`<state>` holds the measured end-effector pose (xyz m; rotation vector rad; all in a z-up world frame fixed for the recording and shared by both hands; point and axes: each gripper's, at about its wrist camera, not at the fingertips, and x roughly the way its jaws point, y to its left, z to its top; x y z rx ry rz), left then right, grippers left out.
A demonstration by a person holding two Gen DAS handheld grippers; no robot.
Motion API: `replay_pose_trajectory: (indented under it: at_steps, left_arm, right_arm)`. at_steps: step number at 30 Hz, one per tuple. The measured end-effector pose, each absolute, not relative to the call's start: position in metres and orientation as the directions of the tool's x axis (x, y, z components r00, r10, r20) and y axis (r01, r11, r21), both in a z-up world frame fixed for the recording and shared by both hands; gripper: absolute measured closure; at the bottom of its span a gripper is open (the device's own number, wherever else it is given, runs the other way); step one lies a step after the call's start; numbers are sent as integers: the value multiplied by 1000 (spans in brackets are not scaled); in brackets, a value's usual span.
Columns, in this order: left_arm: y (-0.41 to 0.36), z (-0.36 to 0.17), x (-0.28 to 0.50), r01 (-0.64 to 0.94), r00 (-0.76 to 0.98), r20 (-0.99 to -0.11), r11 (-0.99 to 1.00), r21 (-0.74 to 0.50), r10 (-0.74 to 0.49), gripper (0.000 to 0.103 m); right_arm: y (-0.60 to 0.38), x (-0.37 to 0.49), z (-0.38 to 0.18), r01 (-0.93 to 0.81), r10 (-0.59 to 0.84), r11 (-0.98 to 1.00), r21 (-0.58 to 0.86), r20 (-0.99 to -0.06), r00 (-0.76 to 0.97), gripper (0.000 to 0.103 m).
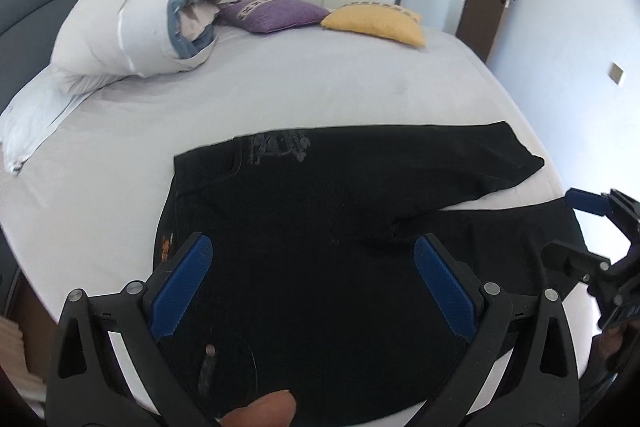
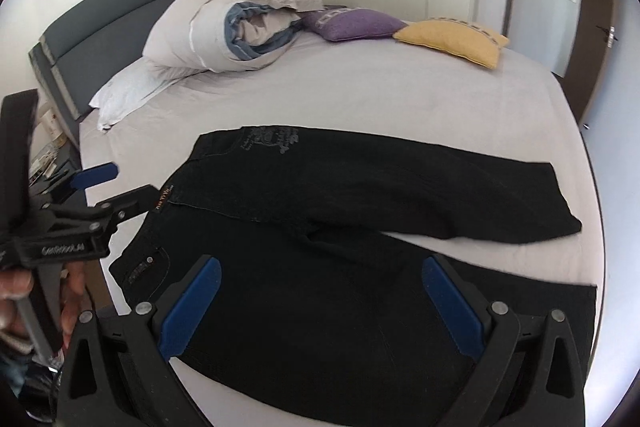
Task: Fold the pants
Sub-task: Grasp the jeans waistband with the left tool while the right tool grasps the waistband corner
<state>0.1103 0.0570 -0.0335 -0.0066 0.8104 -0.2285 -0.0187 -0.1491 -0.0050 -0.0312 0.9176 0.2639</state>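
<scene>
We hold the left gripper (image 1: 312,291) and right gripper (image 2: 322,305) jaws spread wide, gripping nothing. The black denim pants (image 2: 340,227) lie flat on the white-sheeted bed (image 2: 400,107), directly under and ahead of both jaws, legs splayed apart.

One pair of black pants (image 2: 320,227) lies on one bed (image 2: 400,107). There are two cushions, one purple cushion (image 2: 356,23) and one yellow cushion (image 2: 452,41), one rolled duvet (image 2: 224,31), one flat pillow (image 2: 124,95), and two grippers.

The pants (image 2: 340,227) near leg runs past the right wrist view's lower edge.
</scene>
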Motion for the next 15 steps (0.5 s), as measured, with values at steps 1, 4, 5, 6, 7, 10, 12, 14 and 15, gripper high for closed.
replay_pose_trajectory:
  at_steps: [1,4,5,6,7,10,12,14,15]
  left_arm:
    - [64,-37,129,252,635,-729,961,-117,-255,0]
    - [75,-51,184,304,561,-798,951,-47,-219,0]
    - [80,-52,200,309,575,-794,951,-12,-197,0]
    - [86,-55,223,318,580,-793,948,10,-187,0]
    - [91,-59,243,328,565,-803,944,7,-191,0]
    - [105,-79,310,364,500,-840,931,-17,-211,0]
    - [107,-96,347,398,474,-861,917,23,-184,0]
    - [108,-116,377,437,435,-885,898,44,-168,0]
    - [109,-127,393,455,402,-901,889,43,-163,0]
  right_arm:
    - [-153,-8,-4,-262,231,961,92,-787,571,0]
    - [-165,24,-3,-309,288,942,128,-781,554,0]
    - [-170,32,-3,-323,313,934,149,-778,545,2]
    - [-174,39,-4,-340,341,924,173,-774,534,6]
    - [-177,44,-5,-363,370,912,194,-770,520,9]
    - [-182,57,-13,-433,413,879,199,-770,486,9]
    - [-184,63,-20,-489,440,850,195,-773,457,12]
    - [-186,71,-29,-522,456,829,201,-783,423,15]
    - [-187,75,-34,-530,459,823,205,-789,408,17]
